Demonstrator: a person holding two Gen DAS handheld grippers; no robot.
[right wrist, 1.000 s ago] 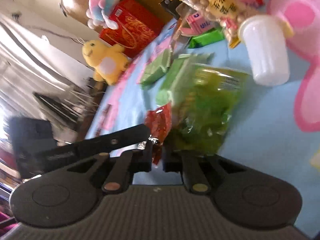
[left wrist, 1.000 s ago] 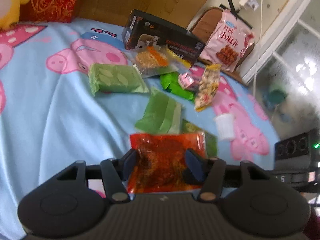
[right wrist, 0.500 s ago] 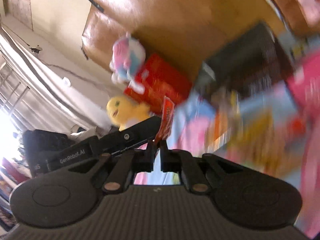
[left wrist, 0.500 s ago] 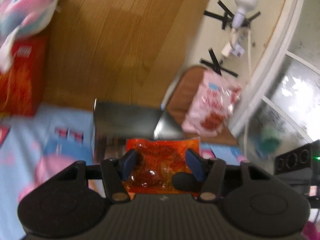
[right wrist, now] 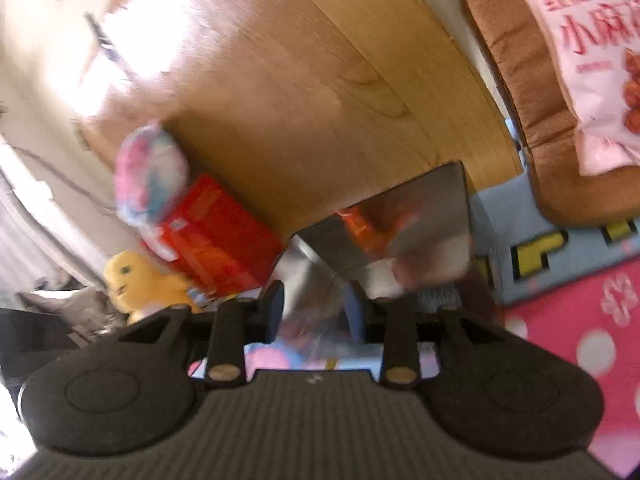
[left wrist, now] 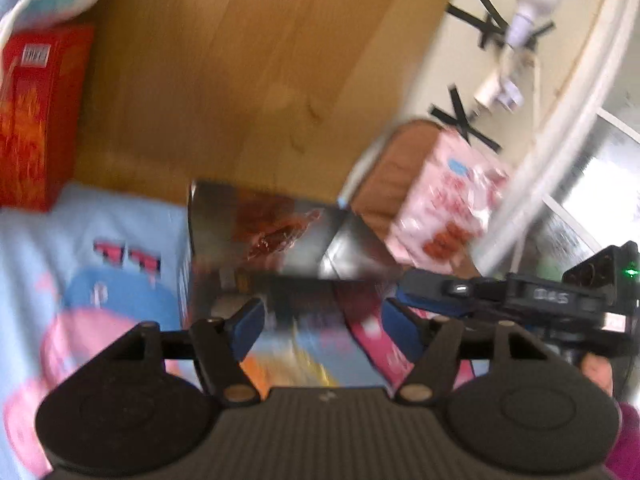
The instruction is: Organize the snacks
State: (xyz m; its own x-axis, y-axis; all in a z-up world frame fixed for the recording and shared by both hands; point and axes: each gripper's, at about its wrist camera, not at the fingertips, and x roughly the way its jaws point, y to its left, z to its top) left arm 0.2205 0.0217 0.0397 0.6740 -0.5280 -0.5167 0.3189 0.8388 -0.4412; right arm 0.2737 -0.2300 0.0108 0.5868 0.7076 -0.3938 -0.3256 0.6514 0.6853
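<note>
A: Behind everything stands a tall honey-coloured wooden headboard (left wrist: 248, 80), and below it lies a light blue bedsheet printed with pink cartoon pigs (left wrist: 120, 220). What sits on the sheet?

B: An open dark cardboard box with a shiny silver lining (left wrist: 224, 236) stands near the headboard. Inside it, against the lining, lies a red translucent snack packet (left wrist: 280, 228); the right wrist view shows that packet as an orange-red blur in the same box (right wrist: 372, 224).

A: And the two claws?

B: The left gripper (left wrist: 322, 324) has its blue-padded fingers spread wide with nothing between them, just in front of the box. The right gripper (right wrist: 314, 312) is parted more narrowly and is also empty. From the left camera, the right tool's dark body reaches in from the right side beside the box.

A: What else is around?

B: A pink snack bag with red lettering and brown balls pictured on it (right wrist: 592, 64) leans on a brown padded cushion (right wrist: 520, 92) to the right of the box. To the left, a red patterned carton (left wrist: 36, 116) stands against the headboard, with a pink-and-blue plush toy (right wrist: 150, 168) on top and a yellow plush toy (right wrist: 140, 280) beside it. Much of both views is motion-blurred.
</note>
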